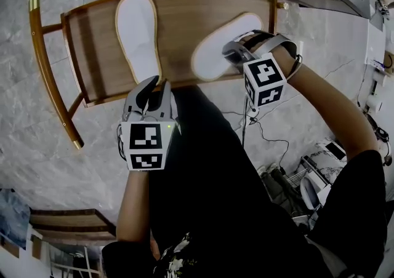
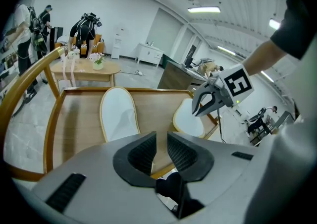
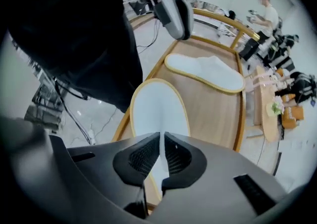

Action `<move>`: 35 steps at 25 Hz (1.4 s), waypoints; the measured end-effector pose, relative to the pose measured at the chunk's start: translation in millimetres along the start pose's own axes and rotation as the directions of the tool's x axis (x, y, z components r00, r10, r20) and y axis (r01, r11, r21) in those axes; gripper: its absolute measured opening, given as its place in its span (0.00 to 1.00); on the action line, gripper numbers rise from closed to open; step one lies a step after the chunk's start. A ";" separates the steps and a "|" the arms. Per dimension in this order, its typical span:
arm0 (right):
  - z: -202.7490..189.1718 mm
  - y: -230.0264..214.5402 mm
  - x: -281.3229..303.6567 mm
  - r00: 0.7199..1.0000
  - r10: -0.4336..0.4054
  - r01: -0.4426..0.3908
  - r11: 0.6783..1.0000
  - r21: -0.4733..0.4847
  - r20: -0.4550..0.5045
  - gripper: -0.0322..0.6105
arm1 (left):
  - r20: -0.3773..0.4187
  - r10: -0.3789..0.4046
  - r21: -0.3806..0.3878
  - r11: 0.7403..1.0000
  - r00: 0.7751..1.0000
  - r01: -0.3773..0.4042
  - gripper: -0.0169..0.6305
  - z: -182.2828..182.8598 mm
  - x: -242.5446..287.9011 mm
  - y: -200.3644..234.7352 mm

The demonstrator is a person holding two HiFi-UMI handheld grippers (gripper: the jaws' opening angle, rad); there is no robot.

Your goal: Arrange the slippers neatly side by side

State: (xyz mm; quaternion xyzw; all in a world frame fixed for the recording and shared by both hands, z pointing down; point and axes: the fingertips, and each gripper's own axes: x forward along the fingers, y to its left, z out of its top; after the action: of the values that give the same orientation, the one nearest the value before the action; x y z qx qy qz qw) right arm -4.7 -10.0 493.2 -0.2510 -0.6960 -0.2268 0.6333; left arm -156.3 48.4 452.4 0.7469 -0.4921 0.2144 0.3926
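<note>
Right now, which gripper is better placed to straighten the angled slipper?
Right. The right gripper is shut on the angled slipper; the left gripper sits open and empty by the heel of the straight slipper.

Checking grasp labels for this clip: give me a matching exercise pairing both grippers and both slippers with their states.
1 left gripper
2 right gripper
3 left slipper
4 right slipper

a pinched between jaws
b jaws apart, empty
c lying free on the table
d jaws shut on a slipper

Pairs: 1-b, 2-d, 3-c, 4-a
</note>
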 end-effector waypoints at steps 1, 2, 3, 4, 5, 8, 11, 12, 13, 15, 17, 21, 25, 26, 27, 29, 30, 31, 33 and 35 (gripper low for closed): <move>0.2 -1.1 -1.7 1.000 -0.006 0.005 0.998 0.065 0.012 0.08 | 0.005 0.000 0.005 1.000 1.000 0.000 0.13 2.3 0.1 0.4; 1.0 -2.5 -3.6 1.000 -0.011 0.007 0.991 0.137 0.027 0.08 | 0.008 -0.001 0.010 1.000 1.000 0.001 0.13 4.2 0.4 0.6; 2.3 -4.1 -5.5 0.999 -0.014 0.004 0.977 0.214 0.045 0.08 | 0.010 -0.003 0.014 1.000 1.000 0.003 0.13 5.5 0.7 0.7; 3.9 -5.7 -7.5 0.998 -0.017 -0.004 0.955 0.296 0.067 0.08 | 0.011 -0.005 0.017 1.000 1.000 0.005 0.13 6.2 1.2 0.7; 5.6 -7.5 -9.5 0.996 -0.019 -0.018 0.924 0.381 0.092 0.08 | 0.011 -0.009 0.020 1.000 1.000 0.008 0.13 6.3 1.8 0.6; 9.6 -14.0 -14.7 0.986 -0.025 -0.085 0.781 0.618 0.168 0.08 | 0.005 -0.019 0.022 1.000 1.000 0.019 0.12 3.7 3.6 0.5; 11.7 -22.8 -17.8 0.973 -0.044 -0.158 0.586 0.795 0.226 0.08 | -0.001 -0.022 0.017 1.000 1.000 0.022 0.12 -0.5 2.3 1.5; 12.8 -26.3 -18.5 0.967 -0.053 -0.189 0.508 0.840 0.250 0.08 | -0.003 -0.022 0.015 1.000 1.000 0.022 0.12 -1.9 1.8 2.3; 14.5 -29.7 -19.1 0.959 -0.062 -0.225 0.425 0.877 0.276 0.08 | -0.006 -0.021 0.014 1.000 1.000 0.021 0.12 -3.4 1.6 3.4; 19.0 -35.8 -19.1 0.942 -0.083 -0.293 0.269 0.918 0.325 0.08 | -0.011 -0.017 0.014 1.000 1.000 0.017 0.12 -6.3 1.1 6.9; 22.8 -41.8 -17.2 0.929 -0.109 -0.336 0.151 0.930 0.354 0.08 | -0.012 -0.009 0.016 1.000 1.000 0.009 0.12 -7.4 -0.5 11.9; 21.2 -62.8 -11.2 0.922 -0.197 -0.337 0.019 0.941 0.335 0.08 | -0.010 0.013 0.014 1.000 1.000 -0.013 0.11 -9.5 -2.7 23.8; 18.0 -90.8 -8.3 0.898 -0.309 -0.373 -0.156 0.914 0.314 0.08 | -0.009 0.026 0.006 1.000 1.000 -0.026 0.11 -11.3 -2.9 31.3; 19.0 -97.4 -7.9 0.891 -0.333 -0.388 -0.198 0.900 0.310 0.08 | -0.009 0.027 0.008 1.000 1.000 -0.027 0.11 -11.5 -2.9 32.4; 20.0 -103.1 -7.1 0.885 -0.353 -0.396 -0.234 0.888 0.302 0.08 | -0.010 0.029 0.010 1.000 1.000 -0.029 0.11 -12.2 -2.9 33.1; 20.5 -111.3 -5.4 0.881 -0.384 -0.400 -0.298 0.867 0.276 0.08 | -0.014 0.031 0.013 0.999 0.999 -0.031 0.11 -13.8 -3.0 33.4; 20.6 -114.3 -4.5 0.881 -0.395 -0.400 -0.325 0.857 0.261 0.08 | -0.016 0.033 0.015 0.999 0.999 -0.032 0.11 -14.2 -3.2 33.5; 21.0 -117.0 -3.3 0.881 -0.404 -0.398 -0.348 0.849 0.248 0.08 | -0.017 0.034 0.015 0.999 0.999 -0.034 0.11 -14.5 -3.6 34.2; 23.4 -121.3 -0.1 0.882 -0.417 -0.390 -0.382 0.838 0.221 0.08 | -0.017 0.038 0.012 0.999 0.999 -0.038 0.11 -14.9 -4.5 36.9; 25.8 -124.6 3.1 0.881 -0.430 -0.387 -0.413 0.824 0.198 0.08 | -0.016 0.041 0.008 0.999 0.999 -0.041 0.11 -15.3 -5.1 38.7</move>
State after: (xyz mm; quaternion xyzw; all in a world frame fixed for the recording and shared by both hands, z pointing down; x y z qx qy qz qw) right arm -104.1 -89.5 494.2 0.3709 -0.6871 0.5221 0.3433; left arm -192.4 55.5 472.5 0.7364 -0.5031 0.2303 0.3895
